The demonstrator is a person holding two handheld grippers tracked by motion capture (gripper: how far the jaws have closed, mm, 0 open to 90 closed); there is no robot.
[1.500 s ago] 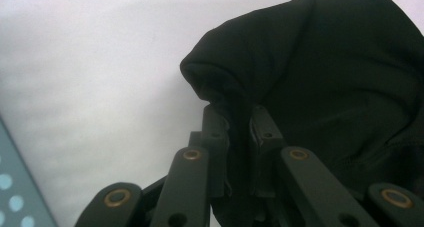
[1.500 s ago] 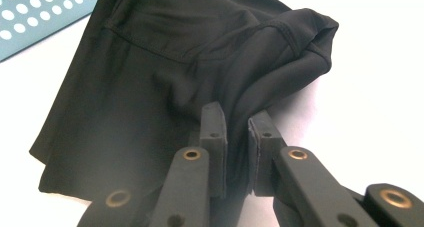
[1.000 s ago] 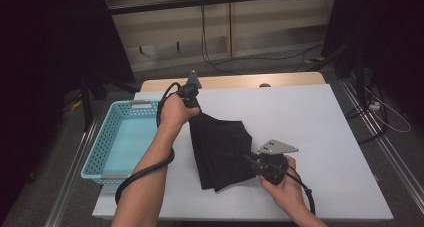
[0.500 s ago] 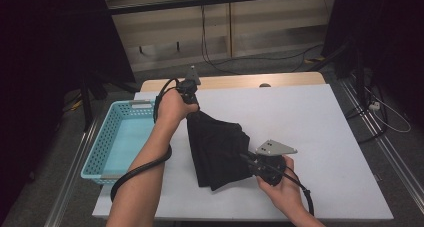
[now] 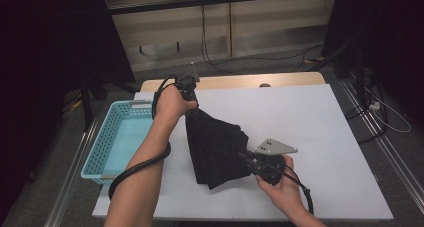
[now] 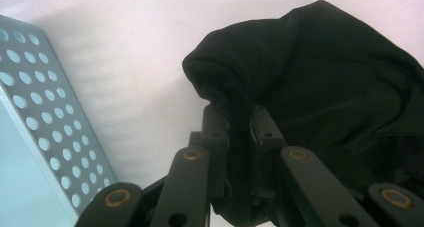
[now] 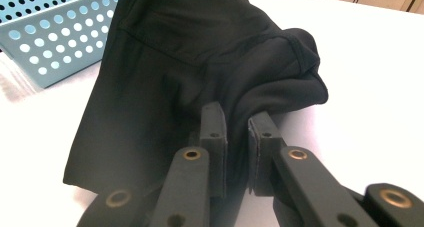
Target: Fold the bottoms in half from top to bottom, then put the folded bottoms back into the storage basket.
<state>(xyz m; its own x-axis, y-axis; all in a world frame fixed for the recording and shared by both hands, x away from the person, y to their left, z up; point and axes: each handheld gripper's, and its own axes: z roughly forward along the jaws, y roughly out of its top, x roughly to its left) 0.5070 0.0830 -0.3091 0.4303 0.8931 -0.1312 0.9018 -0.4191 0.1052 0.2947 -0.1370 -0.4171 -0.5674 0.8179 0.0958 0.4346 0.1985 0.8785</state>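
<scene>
A black garment [image 5: 216,147] lies bunched on the white table [image 5: 310,122], stretched between both grippers. My left gripper [image 5: 192,108] pinches its far upper corner, close to the basket; in the left gripper view the black garment [image 6: 320,87] folds over the closed jaws of my left gripper [image 6: 239,118]. Near the front edge my right gripper [image 5: 246,157] is shut on the garment's right edge. The right gripper view has the black garment [image 7: 200,52] clamped in my right gripper [image 7: 237,121], with the cloth running away toward the basket.
A light blue perforated basket [image 5: 117,137] stands at the table's left edge, seen also as the basket wall [image 6: 35,117] and the basket [image 7: 55,27]. White table surface stretches to the right of the garment. Cables lie on the floor beyond the table.
The left hand has drawn the garment's far corner slightly away from the right hand, so the cloth lies a bit more stretched. Both grips are unchanged.
</scene>
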